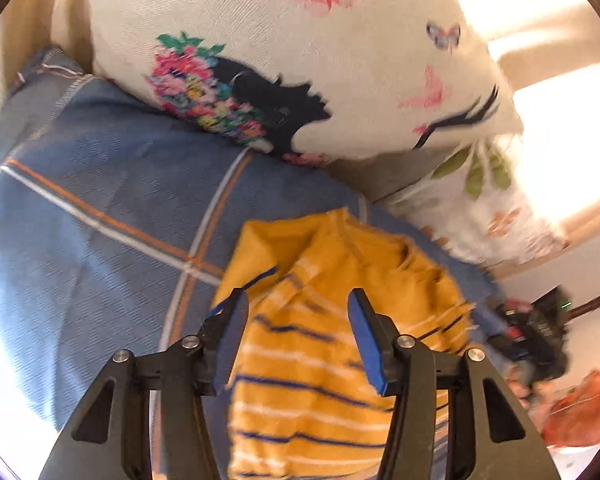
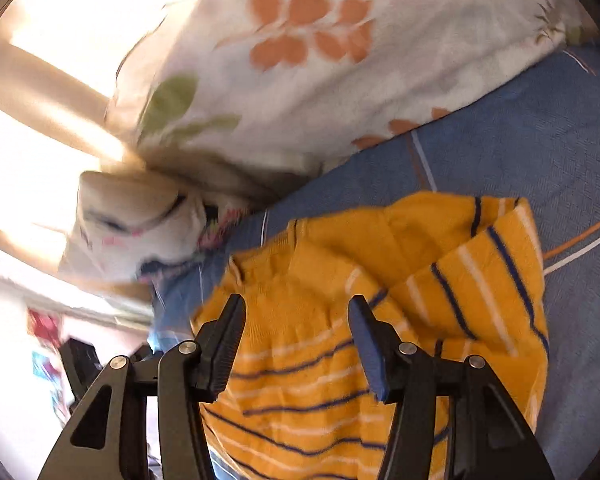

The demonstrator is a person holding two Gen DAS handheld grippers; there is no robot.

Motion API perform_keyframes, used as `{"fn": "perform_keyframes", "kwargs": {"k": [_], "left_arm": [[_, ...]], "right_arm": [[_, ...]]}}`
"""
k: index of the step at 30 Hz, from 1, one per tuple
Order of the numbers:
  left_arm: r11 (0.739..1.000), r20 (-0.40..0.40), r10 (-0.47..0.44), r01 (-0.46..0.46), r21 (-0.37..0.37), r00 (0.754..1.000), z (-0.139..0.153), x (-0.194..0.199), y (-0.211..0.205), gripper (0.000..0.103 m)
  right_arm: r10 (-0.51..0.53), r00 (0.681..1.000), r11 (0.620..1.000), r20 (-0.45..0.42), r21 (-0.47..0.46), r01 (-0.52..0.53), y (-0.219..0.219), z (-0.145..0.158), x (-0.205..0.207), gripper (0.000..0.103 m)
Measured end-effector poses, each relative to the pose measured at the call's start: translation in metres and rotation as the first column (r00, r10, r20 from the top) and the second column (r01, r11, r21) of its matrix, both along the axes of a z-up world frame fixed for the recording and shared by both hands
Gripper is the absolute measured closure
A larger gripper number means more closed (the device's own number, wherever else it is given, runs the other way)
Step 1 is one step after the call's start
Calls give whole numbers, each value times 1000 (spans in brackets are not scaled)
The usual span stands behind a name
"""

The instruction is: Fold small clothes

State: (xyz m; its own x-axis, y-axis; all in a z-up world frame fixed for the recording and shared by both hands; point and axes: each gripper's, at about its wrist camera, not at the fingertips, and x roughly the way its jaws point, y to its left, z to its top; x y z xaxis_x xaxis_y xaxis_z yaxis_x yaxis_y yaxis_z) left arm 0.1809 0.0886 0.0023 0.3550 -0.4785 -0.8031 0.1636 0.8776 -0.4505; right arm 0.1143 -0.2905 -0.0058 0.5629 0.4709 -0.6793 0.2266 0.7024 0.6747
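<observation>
A small yellow knitted garment (image 1: 340,280) with navy and white stripes lies partly folded and rumpled on a blue bedsheet (image 1: 100,184). My left gripper (image 1: 298,300) hangs over its striped part with the jaws apart and no cloth pinched between the blue pads. In the right wrist view the same yellow garment (image 2: 380,264) spreads under my right gripper (image 2: 296,304), which also stands open above the knit, nothing clamped. The right gripper shows small and blurred at the garment's far side in the left wrist view (image 1: 536,336).
A cream cushion (image 1: 300,60) printed with butterflies and a floral face leans at the head of the bed. Beside it lies a white pillow (image 2: 320,60) with orange flowers and green leaves. Bright sunlit wooden slats (image 2: 40,120) stand behind. A red item (image 1: 584,412) lies at the far right.
</observation>
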Motion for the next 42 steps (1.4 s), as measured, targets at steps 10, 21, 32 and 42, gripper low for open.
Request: {"fn": "perform_keyframes", "kwargs": {"k": [10,21,32,42], "left_arm": [[992,-78,-82,89,94,994,-55,-67,8,52],[966,-101,-176,191,176,979,-47,-73,1,95],[971,-128,-87,113,210,988,-53,-78,26,78],[993,-15,27,-25,116,1000,-17,-89,65,67]], "right_arm": [[36,996,878,-83,-473,-71,29,1,-87,45],[-2,986,948,-164,-315,-51,-9,-34,-130,94],[-142,980,956,-137,-274,100,-60,-22,-162,73],[143,990,926,4,-353,-132,23,12,-66,72]]}}
